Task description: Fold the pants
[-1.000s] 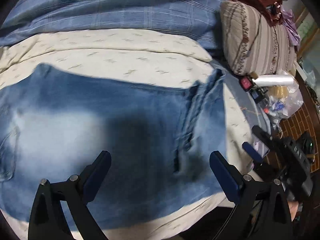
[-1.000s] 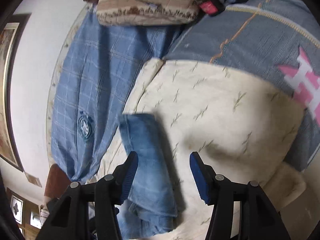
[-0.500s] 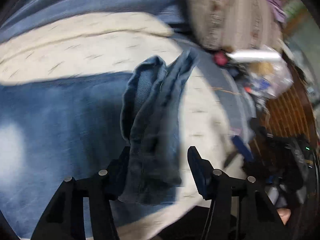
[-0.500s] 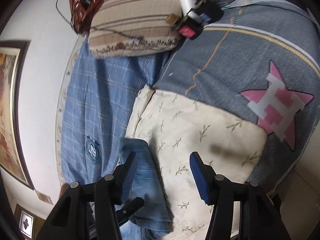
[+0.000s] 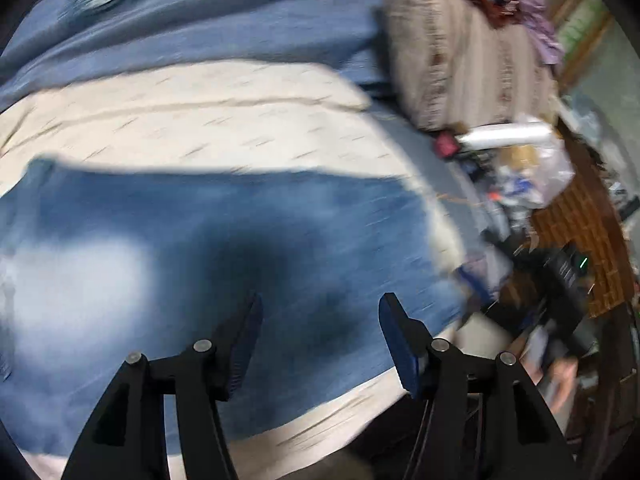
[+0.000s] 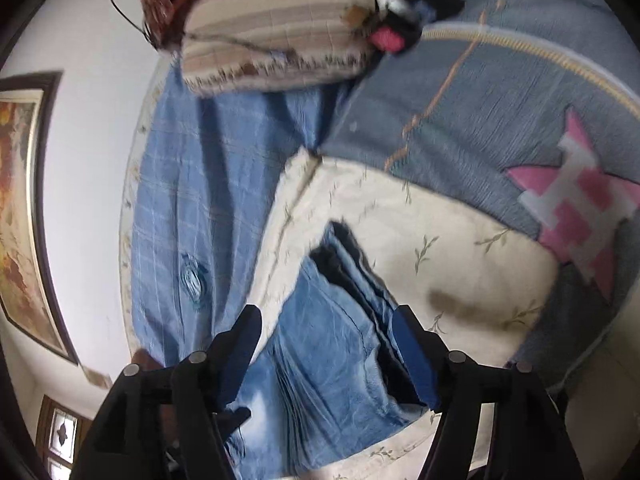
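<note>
Blue denim pants [image 5: 224,240] lie flat on a cream leaf-patterned cover [image 5: 200,120]; the view is motion-blurred. My left gripper [image 5: 320,320] hovers open just above the pants, empty. In the right wrist view the pants [image 6: 332,352] lie with a layered folded edge toward the far end. My right gripper [image 6: 326,328] is open over that edge, a finger on each side, holding nothing.
A blue plaid sheet [image 6: 200,184] and a striped pillow [image 6: 276,28] lie beyond the cover. A grey quilt with a pink star [image 6: 576,200] is at right. Clutter, a white roll [image 5: 508,134] and a brick floor [image 5: 580,232] sit beside the bed.
Half a second ago the left gripper held a bunched pant end between its fingers; now the denim lies flat and the gripper is open. The right gripper has moved closer over the pants' edge.
</note>
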Demonstrator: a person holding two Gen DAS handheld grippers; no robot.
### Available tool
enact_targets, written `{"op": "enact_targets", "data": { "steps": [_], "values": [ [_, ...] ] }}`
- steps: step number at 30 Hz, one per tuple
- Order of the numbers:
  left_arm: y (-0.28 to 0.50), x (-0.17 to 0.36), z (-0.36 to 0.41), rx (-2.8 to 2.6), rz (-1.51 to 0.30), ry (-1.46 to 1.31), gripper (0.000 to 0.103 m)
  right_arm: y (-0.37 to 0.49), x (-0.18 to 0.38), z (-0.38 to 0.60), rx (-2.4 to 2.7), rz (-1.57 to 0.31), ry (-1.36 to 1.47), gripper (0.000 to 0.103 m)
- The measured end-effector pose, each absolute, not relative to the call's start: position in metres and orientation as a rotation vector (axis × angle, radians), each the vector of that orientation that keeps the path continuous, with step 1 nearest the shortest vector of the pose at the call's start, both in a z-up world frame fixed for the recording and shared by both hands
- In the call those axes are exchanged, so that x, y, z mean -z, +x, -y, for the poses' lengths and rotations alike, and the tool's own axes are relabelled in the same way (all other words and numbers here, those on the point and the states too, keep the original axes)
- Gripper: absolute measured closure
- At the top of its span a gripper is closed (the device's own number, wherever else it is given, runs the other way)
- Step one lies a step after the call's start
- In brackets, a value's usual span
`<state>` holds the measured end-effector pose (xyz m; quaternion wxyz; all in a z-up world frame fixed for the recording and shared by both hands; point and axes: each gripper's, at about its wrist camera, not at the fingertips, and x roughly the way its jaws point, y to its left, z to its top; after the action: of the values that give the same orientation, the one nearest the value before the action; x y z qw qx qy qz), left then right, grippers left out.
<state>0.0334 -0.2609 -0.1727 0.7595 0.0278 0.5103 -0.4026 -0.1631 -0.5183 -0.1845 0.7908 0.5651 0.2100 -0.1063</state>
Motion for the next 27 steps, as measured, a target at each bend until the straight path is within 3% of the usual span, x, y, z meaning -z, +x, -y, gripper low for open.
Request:
{"op": "enact_targets", "data": {
  "steps": [7, 20, 24, 27],
  "values": [
    [0.048, 0.188, 0.196, 0.728, -1.1, 0.073, 0.042, -0.12, 0.189, 0.549, 0.093, -0.646, 1.053, 0.032],
    [0.046, 0.198, 0.193, 0.683, -1.088, 0.162, 0.042, -0.082, 0.183, 0.521, 0.026, -0.785, 0.817, 0.032],
    [0.039, 0.19, 0.192, 0.695, -1.069, 0.165, 0.042, -0.077, 0.172, 0.504, 0.001, -0.835, 0.743, 0.064],
    [0.037, 0.183, 0.188, 0.694, -1.053, 0.149, 0.042, -0.076, 0.171, 0.504, 0.006, -0.854, 0.718, 0.065]
  ]
}}
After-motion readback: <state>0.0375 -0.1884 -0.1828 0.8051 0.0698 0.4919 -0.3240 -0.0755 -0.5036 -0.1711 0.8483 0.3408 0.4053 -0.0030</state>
